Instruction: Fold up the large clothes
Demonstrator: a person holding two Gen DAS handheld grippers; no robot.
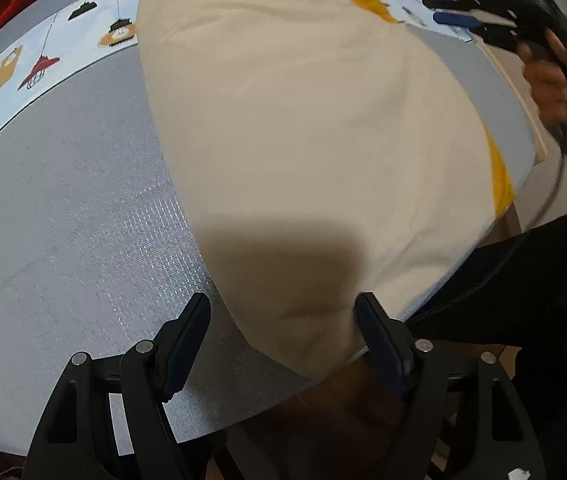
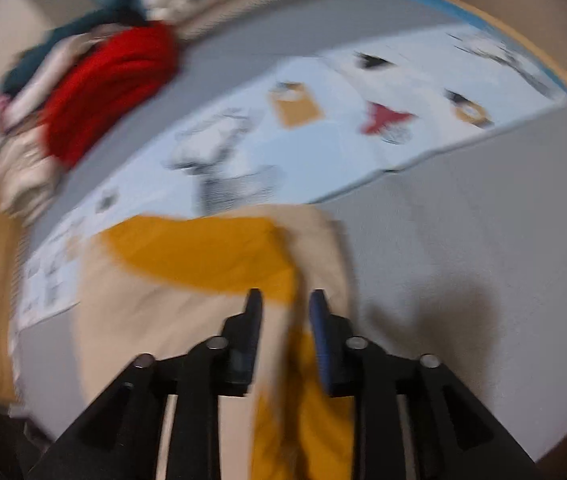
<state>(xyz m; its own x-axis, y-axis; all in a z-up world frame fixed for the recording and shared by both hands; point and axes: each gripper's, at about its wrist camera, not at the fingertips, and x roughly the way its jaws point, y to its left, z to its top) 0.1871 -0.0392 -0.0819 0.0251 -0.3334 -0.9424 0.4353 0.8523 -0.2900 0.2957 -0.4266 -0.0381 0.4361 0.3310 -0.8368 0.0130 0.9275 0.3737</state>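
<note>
Cream cotton garment (image 1: pixel 303 140) lies smooth on textured grey mat (image 1: pixel 75 200); left gripper (image 1: pixel 283 312) and right gripper (image 2: pixel 285 300) both spread.

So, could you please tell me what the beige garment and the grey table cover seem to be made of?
Beige garment: likely matte woven cotton, soft creases, no sheen. Grey table cover: probably a textured synthetic mat; its fine grid weave glints slightly.

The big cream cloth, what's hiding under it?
Under the big cream cloth lies the grey textured table mat, and farther back a pale blue sheet printed with lamps. A mustard-yellow layer peeks out at its edge. Anything else beneath stays covered.
</note>
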